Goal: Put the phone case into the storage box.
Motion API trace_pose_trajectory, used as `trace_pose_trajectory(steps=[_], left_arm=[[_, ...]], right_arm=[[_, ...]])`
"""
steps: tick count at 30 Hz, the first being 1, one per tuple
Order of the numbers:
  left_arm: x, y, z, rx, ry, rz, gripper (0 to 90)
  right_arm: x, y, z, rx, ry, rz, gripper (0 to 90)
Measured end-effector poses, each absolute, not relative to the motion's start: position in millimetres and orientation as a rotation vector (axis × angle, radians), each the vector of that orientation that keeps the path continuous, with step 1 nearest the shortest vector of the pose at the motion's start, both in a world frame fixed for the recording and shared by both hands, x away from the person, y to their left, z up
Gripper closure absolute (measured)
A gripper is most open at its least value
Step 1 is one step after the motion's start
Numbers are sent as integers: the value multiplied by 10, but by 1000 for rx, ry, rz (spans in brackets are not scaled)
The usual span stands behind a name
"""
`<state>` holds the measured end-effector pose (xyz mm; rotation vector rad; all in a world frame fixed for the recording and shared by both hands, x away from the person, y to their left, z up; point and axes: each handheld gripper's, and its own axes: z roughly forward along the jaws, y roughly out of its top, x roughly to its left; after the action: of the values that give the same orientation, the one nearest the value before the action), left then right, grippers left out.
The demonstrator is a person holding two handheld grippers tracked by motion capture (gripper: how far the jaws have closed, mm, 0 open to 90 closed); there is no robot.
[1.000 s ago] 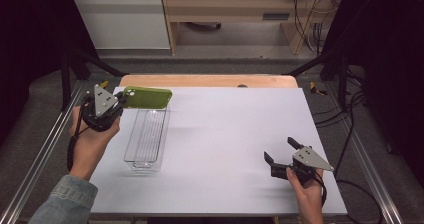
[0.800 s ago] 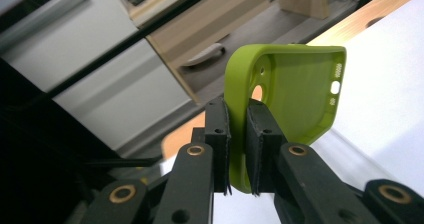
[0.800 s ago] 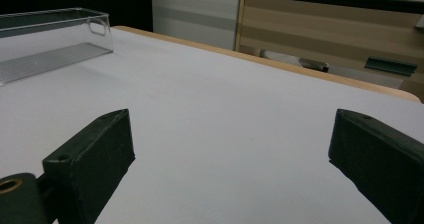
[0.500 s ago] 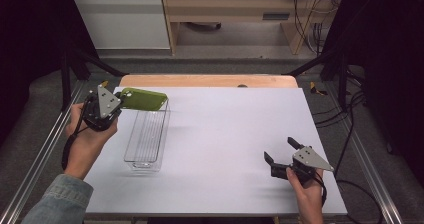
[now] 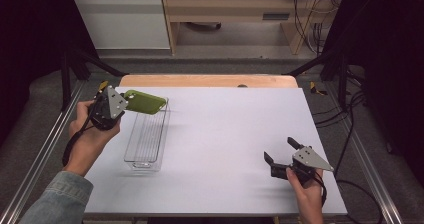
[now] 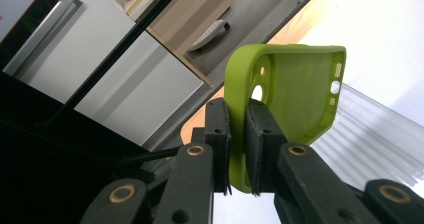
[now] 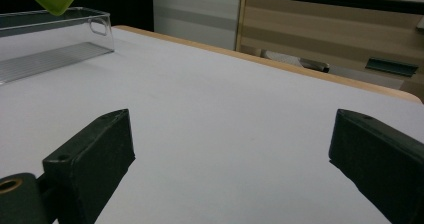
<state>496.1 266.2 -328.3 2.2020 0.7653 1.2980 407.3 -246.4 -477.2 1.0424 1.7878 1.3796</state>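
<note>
left claw [image 6: 237, 149] tight on green phone case [image 6: 292, 96], raised over clear tray [image 5: 145, 139]; right claw [image 5: 282, 151] wide open, empty

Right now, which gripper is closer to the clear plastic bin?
Left. The left gripper holds a green phone case over the clear bin's far end; the right gripper sits open across the table.

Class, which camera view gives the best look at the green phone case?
The left gripper view: the green phone case is close, its inside and cut-outs clear, its edge clamped between the left gripper jaws. The high view shows it small above the clear tray; the right gripper view catches one corner.
</note>
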Motion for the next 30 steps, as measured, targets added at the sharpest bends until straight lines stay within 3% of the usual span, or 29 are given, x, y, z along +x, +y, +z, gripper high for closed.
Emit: trace_pose_trajectory(steps=[30], left_arm=[[5093,2607,-3403,2302,689,1324,811]], right_arm=[[4072,-2469,-4771,1047,1786,1390,42]])
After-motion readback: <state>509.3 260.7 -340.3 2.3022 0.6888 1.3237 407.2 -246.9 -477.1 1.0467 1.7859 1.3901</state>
